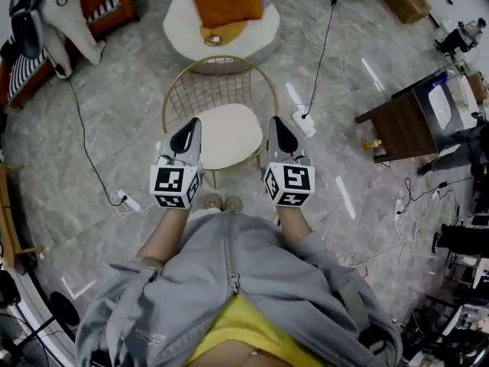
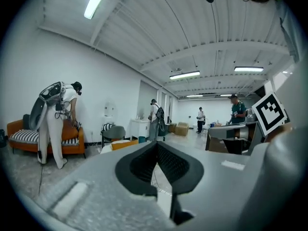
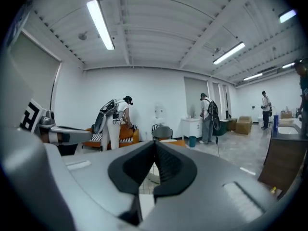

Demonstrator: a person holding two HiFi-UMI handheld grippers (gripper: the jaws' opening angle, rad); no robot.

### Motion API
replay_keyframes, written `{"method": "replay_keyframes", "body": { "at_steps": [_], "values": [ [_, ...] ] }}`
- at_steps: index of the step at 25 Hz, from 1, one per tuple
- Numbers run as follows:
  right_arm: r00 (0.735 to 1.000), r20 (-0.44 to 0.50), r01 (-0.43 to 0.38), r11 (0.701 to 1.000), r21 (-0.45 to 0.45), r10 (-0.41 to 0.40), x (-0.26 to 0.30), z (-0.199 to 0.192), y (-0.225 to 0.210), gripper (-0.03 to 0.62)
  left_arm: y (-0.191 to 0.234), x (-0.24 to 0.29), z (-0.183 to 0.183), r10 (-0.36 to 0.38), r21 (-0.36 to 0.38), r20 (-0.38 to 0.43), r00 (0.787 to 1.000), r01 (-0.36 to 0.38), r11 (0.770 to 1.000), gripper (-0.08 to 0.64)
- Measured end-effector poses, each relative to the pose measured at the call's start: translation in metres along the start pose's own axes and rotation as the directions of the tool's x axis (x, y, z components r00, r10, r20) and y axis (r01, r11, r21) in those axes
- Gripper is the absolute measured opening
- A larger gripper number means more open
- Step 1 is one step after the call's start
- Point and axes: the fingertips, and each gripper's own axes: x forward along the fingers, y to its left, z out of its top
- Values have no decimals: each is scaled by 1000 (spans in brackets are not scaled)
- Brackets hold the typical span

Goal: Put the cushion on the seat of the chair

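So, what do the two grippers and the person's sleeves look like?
Both the left gripper and the right gripper have pale grey bodies tapering to a point, with black ridged pads inside. Each carries a cube of black-and-white square markers. No cables show on them. The person wears a grey zipped jacket over something yellow.

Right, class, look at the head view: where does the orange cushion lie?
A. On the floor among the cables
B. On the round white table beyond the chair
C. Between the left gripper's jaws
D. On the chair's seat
B: the orange cushion rests on the round white table, beyond the gold wire chair.
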Motion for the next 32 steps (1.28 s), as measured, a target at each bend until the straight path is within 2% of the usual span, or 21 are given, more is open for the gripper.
{"method": "replay_keyframes", "body": {
  "at_steps": [4, 7, 11, 18, 32],
  "values": [
    [996, 88, -19, 998, -53, 23, -18, 44, 19, 0, -9, -21, 44, 18, 16, 80, 997, -19, 1000, 6],
    [991, 123, -44, 997, -65, 52, -27, 63, 30, 0, -14, -30, 65, 29, 36, 112, 993, -33, 999, 6],
    [987, 131, -86, 993, -76, 95, -34, 70, 42, -2, -17, -36, 65, 41, 46, 98, 994, -46, 998, 6],
    [985, 126, -111, 992, -57, 118, -37, 65, 50, -1, -24, -41, 67, 26, 55, 120, 992, -33, 998, 6],
    [982, 148, -106, 991, -84, 117, -48, 72, 43, 0, -38, -40, 74, 3, 88, 148, 989, -16, 996, 6]
  ]
}}
